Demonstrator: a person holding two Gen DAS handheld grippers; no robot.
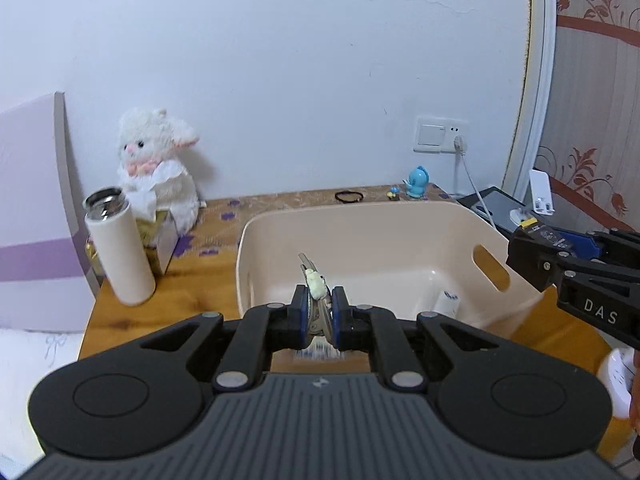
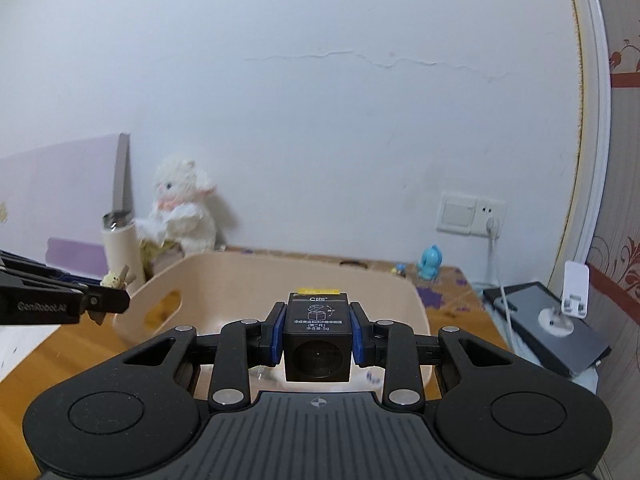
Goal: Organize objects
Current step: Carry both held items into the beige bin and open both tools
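Observation:
A cream plastic bin (image 1: 400,220) with handle slots stands on the wooden table; it shows in the right wrist view (image 2: 280,272) too. My left gripper (image 1: 319,308) is shut on a nail clipper (image 1: 314,280) with a small pale charm, held over the bin's near rim. In the right wrist view the clipper (image 2: 116,280) sticks out of the left gripper at the left. My right gripper (image 2: 318,334) is shut on a small black box (image 2: 318,340) with white print, held above the bin's near side. The right gripper (image 1: 516,256) reaches in at the right of the left wrist view.
A white steel-rimmed bottle (image 1: 118,244), a white plush bunny (image 1: 156,164) and a tissue box stand at the left. A black hair tie (image 1: 349,196) and a blue figurine (image 1: 417,182) lie behind the bin. A tablet (image 2: 552,328), phone stand and plugged cable are at the right.

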